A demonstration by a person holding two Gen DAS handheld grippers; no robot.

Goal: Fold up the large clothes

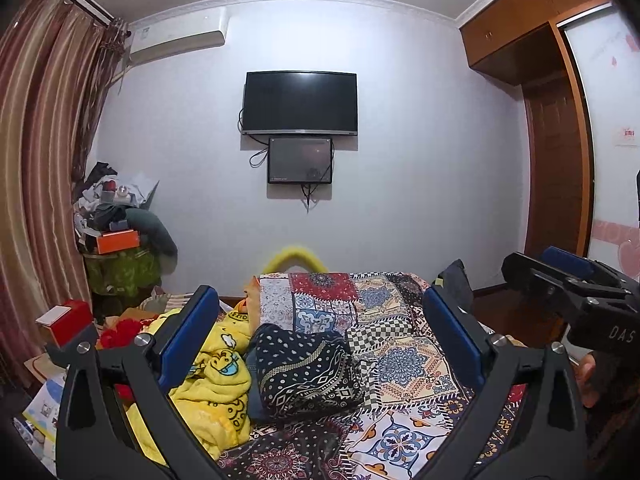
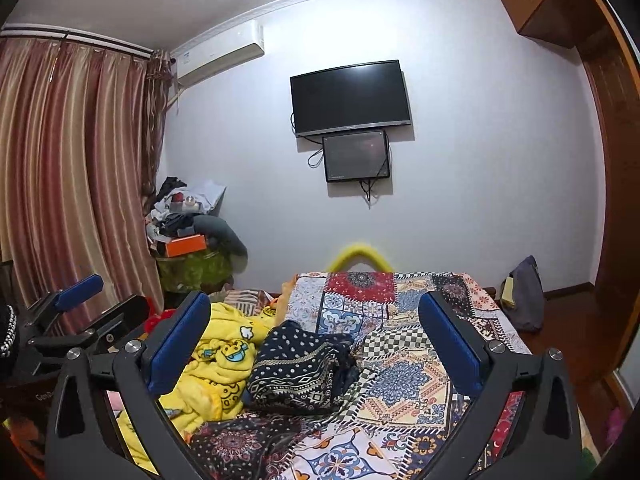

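Left gripper (image 1: pixel 320 320): jaws spread wide, nothing held between the blue pads (image 1: pixel 188 334); raised above the near part of the bed.

Right gripper (image 2: pixel 316 320): jaws likewise spread wide, nothing held; seen at the right margin of the left wrist view, beside the left gripper and apart from it.

Dark patterned garment (image 1: pixel 306 372): navy cloth with white dots and geometric bands, bunched in a loose heap on the bedspread, framed between both pairs of fingers in either view and touched by neither. Its left edge lies against the yellow blanket.

Yellow cartoon-print blanket (image 1: pixel 216 380): crumpled along the bed's left side, spilling toward the near-left corner.

Patchwork bedspread (image 1: pixel 404 364): open, mostly flat cloth is shown to the right of the garment and beyond it, up to the far edge of the bed. The right edge of the bed is seen in the right wrist view, with bare wooden floor (image 2: pixel 568 328) past it.

Yellow curved object (image 1: pixel 294 258): risen just behind the far bed edge.

Clutter pile with orange box (image 1: pixel 118 240): stacked in the far-left corner, beside the striped curtain (image 1: pixel 44 152).

Dark bag (image 2: pixel 526 296): set on the floor by the far-right bed corner.

Wall: television (image 1: pixel 300 102) mounted, smaller screen (image 1: pixel 300 160) directly under it; air conditioner (image 1: pixel 180 38) at upper left.
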